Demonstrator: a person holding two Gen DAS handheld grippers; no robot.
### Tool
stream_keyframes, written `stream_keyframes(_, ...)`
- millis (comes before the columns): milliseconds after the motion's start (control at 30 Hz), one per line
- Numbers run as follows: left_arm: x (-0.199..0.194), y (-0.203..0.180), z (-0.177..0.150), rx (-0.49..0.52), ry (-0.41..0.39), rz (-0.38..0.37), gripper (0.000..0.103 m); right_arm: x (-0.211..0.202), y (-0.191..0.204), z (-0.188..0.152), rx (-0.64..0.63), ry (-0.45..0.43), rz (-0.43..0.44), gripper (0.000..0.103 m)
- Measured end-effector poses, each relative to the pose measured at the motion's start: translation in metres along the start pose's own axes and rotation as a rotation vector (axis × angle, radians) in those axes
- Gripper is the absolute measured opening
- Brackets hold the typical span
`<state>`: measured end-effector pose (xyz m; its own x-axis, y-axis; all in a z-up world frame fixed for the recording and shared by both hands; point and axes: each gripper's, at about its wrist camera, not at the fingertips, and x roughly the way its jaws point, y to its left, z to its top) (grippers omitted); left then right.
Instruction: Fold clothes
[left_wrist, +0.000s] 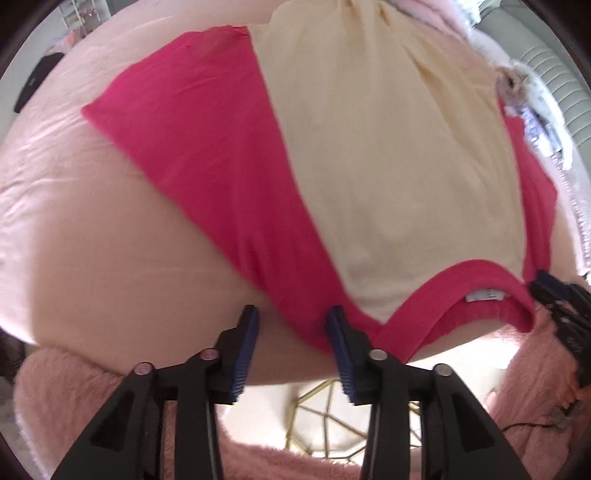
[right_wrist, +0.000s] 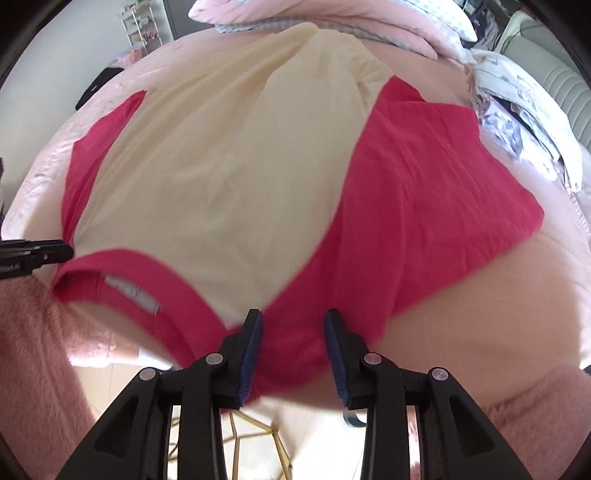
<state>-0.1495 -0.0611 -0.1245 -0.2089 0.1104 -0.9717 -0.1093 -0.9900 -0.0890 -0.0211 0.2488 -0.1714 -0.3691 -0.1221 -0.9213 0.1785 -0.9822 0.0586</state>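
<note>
We see a pink-and-cream T-shirt (left_wrist: 369, 155) spread flat on a bed (left_wrist: 92, 221) covered in pale pink sheeting; its collar (left_wrist: 480, 295) faces us at the near edge, the cream body runs away up the mattress, and both pink sleeves lie out to the sides, unfolded.

Our left tool (left_wrist: 291, 350) stands spread, its blue pads either side of the bare sheet just beside the shirt's left shoulder, the inner pad at the pink cloth's edge; it pinches nothing that we can see. Our right tool (right_wrist: 293, 354) is likewise spread, with the pink cloth of the right shoulder lying between its pads but not nipped.

What might go wrong from here, as we judge it: the left tool sits mostly off the cloth, so if it closes where it stands it may catch only a sliver of hem or the sheet beneath, and the shirt would lift lopsided; the soft bedding could be gathered with either shoulder; both views are blurred, so an uneven pull might skew the shirt or drag it off the near edge, where a fluffy pink rug (left_wrist: 74, 387) lies below; a pile of other laundry (right_wrist: 524, 122) sits close to the right sleeve and could snag.
</note>
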Motion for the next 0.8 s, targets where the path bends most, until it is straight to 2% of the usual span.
stream_keyframes(67, -0.01, -0.01, 0.006, 0.021, -0.036, -0.003, 0.038, -0.017, -0.018, -0.003, 0.061, -0.032, 0.05, 0.033)
stream_keyframes(133, -0.022, -0.035, 0.02, 0.075, -0.083, -0.057, 0.038, -0.036, -0.047, 0.0, 0.158, -0.085, 0.071, 0.033)
stream_keyframes(233, -0.024, -0.088, 0.044, 0.187, -0.163, -0.121, 0.038, -0.052, -0.093, 0.01, 0.262, -0.164, -0.017, 0.034)
stream_keyframes(300, -0.015, -0.127, 0.056, 0.247, -0.187, -0.194, 0.038, -0.05, -0.116, 0.02, 0.292, -0.171, -0.061, 0.034)
stream_keyframes(367, 0.001, -0.164, 0.064, 0.302, -0.197, -0.26, 0.038, -0.039, -0.125, 0.028, 0.277, -0.16, -0.018, 0.034)
stream_keyframes(433, 0.013, -0.197, 0.065, 0.365, -0.208, -0.283, 0.038, -0.025, -0.124, 0.033, 0.232, -0.13, 0.014, 0.034)
stream_keyframes(500, 0.02, -0.222, 0.066, 0.393, -0.193, -0.282, 0.038, -0.001, -0.116, 0.037, 0.151, -0.073, 0.0, 0.034)
stream_keyframes(533, 0.023, -0.235, 0.066, 0.407, -0.186, -0.282, 0.038, 0.011, -0.11, 0.035, 0.104, -0.045, -0.037, 0.034)
stream_keyframes(633, 0.033, -0.235, 0.048, 0.443, -0.157, -0.225, 0.038, 0.018, -0.112, 0.026, 0.032, -0.038, -0.074, 0.033)
stream_keyframes(733, 0.031, -0.217, 0.035, 0.404, -0.19, -0.258, 0.04, 0.012, -0.138, 0.017, 0.047, -0.013, -0.144, 0.032)
stream_keyframes(767, 0.031, -0.211, 0.031, 0.39, -0.201, -0.269, 0.04, 0.01, -0.152, 0.015, 0.088, -0.01, -0.172, 0.034)
stream_keyframes(800, 0.031, -0.205, 0.029, 0.381, -0.205, -0.281, 0.04, 0.007, -0.165, 0.013, 0.15, -0.02, -0.161, 0.034)
